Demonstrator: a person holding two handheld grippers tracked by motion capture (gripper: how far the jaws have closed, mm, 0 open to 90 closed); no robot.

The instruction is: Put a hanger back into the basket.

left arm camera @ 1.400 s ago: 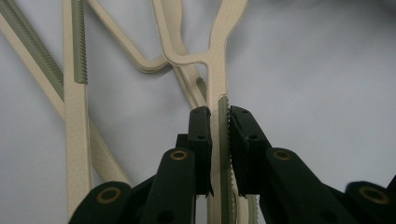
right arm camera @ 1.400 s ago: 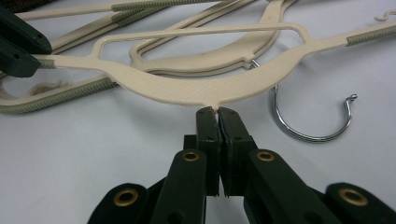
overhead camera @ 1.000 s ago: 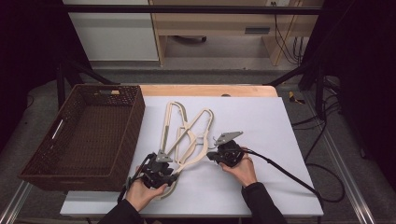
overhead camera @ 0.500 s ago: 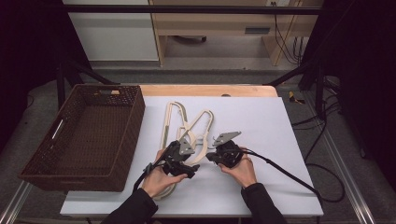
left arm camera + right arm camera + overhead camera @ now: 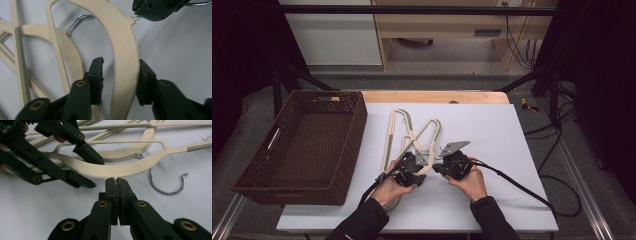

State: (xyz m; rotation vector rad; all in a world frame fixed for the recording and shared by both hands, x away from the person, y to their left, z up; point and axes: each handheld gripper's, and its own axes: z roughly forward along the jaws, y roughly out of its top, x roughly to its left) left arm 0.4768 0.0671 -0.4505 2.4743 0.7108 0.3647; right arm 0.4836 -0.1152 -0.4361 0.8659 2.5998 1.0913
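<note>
Hanger arm (image 5: pixel 125 62) sits between the left tool's (image 5: pixel 121 75) wide jaws; right tool (image 5: pixel 116 181), closed empty, touches it.

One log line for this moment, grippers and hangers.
left gripper: open, straddling hanger | right gripper: shut, empty, at hanger edge | basket: empty

Cream plastic hangers (image 5: pixel 407 132) with metal hooks (image 5: pixel 166 183) lie overlapping flat on the white table (image 5: pixel 492 125).
</note>
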